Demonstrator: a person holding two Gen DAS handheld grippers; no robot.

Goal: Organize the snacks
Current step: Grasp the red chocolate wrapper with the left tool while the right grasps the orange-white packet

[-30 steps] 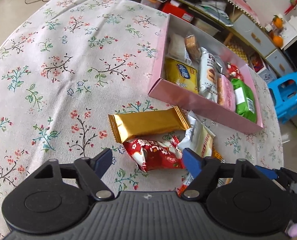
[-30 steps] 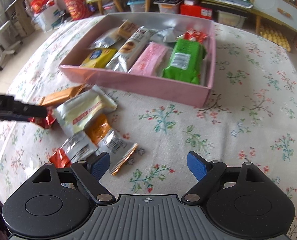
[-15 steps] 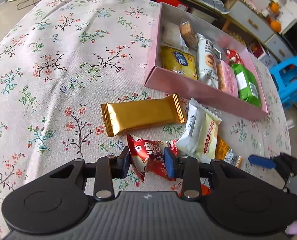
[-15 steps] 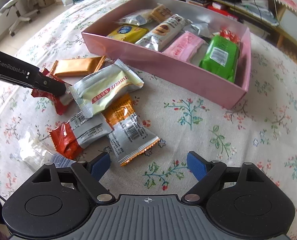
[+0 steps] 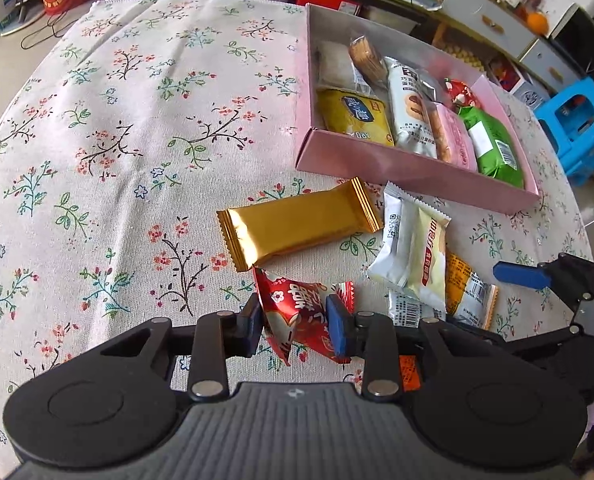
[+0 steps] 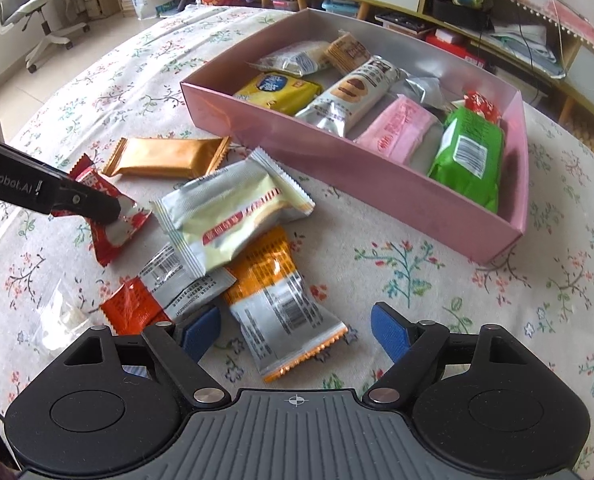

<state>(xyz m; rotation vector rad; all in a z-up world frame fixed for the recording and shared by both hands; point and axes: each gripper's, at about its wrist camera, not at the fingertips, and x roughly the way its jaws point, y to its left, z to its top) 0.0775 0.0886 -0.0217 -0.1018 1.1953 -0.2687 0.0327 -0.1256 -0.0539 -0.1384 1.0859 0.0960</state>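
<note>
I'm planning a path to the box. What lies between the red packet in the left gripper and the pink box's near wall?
The gold wrapper lies across that stretch, between the red packet and the pink box; the left wrist view shows it.

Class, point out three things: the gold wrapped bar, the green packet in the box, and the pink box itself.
gold wrapped bar [image 5: 297,224], left wrist view, middle of its wrapper.
green packet [image 6: 467,156], right wrist view, beside its barcode label.
pink box [image 6: 337,160], right wrist view, its near outer wall.

The right gripper [image 6: 295,330] has its jaws closing, pads not yet touching the orange-and-silver packet [image 6: 285,304] between the fingers [image 6: 389,334]. Beyond the fingertips lies the pink box [image 6: 361,160]. Far left, the left gripper [image 6: 109,214] clamps a red packet [image 6: 111,220].
</note>
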